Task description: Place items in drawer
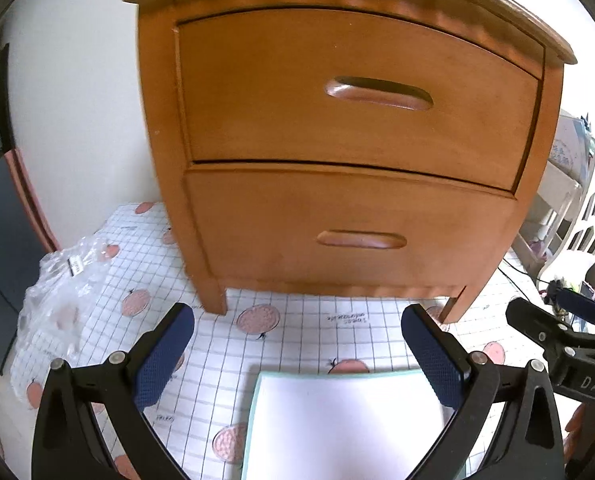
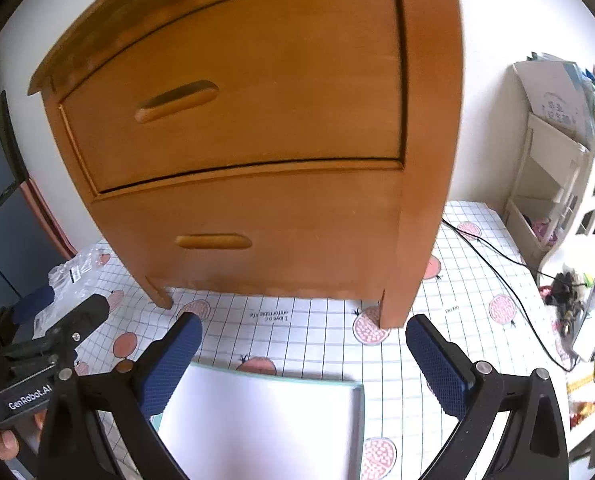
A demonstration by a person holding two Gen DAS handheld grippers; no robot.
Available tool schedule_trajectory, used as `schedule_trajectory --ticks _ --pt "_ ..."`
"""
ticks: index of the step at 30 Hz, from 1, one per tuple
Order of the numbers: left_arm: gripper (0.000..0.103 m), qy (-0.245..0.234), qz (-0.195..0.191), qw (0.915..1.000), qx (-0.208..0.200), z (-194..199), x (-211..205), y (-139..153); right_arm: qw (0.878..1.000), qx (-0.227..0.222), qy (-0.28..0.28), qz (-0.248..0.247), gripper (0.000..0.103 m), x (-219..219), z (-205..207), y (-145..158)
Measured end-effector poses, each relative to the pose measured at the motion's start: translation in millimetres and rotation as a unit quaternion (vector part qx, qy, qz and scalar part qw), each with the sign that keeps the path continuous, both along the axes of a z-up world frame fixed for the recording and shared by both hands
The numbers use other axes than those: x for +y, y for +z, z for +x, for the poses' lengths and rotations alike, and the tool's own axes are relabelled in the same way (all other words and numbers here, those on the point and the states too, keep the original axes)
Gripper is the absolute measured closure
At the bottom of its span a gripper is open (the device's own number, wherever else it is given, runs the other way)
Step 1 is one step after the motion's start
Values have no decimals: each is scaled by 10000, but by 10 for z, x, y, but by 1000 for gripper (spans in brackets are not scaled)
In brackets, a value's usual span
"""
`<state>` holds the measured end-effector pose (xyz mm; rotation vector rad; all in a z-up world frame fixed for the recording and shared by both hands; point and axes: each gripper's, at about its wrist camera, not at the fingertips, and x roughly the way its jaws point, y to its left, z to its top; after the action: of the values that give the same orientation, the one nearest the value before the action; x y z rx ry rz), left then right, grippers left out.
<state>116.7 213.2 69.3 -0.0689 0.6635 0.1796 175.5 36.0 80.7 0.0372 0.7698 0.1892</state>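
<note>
Drawers (image 1: 357, 96) shut, white book (image 1: 345, 424) outside.

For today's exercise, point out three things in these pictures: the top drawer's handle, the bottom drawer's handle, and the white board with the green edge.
top drawer handle (image 1: 378, 94), left wrist view, middle of the carved slot.
bottom drawer handle (image 1: 361, 240), left wrist view, centre of the recess.
white board (image 2: 257, 424), right wrist view, its plain white face.

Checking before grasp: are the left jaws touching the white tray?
Cannot tell. In the left wrist view the open left gripper straddles the white tray, its blue pad overlapping the tray's corner.
</note>
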Motion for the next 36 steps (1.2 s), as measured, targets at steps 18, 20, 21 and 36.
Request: schedule_trajectory --ticks 18,20,21,36 --pt "0 -39 23 9992 387 -785 -241 -508 9996 242 -80 -88 0 -146 -823 -443" --pt "0 2 -8 9990 444 -845 -249 -552 9995 288 -83 -97 0 -163 -906 -502" --pt "0 -11 -26 9990 443 -879 -260 -573 9994 311 -82 -97 0 -168 -938 -525" --pt "0 34 -153 9965 816 -1112 -219 -874 9981 472 -60 -392 0 -167 -1266 -763"
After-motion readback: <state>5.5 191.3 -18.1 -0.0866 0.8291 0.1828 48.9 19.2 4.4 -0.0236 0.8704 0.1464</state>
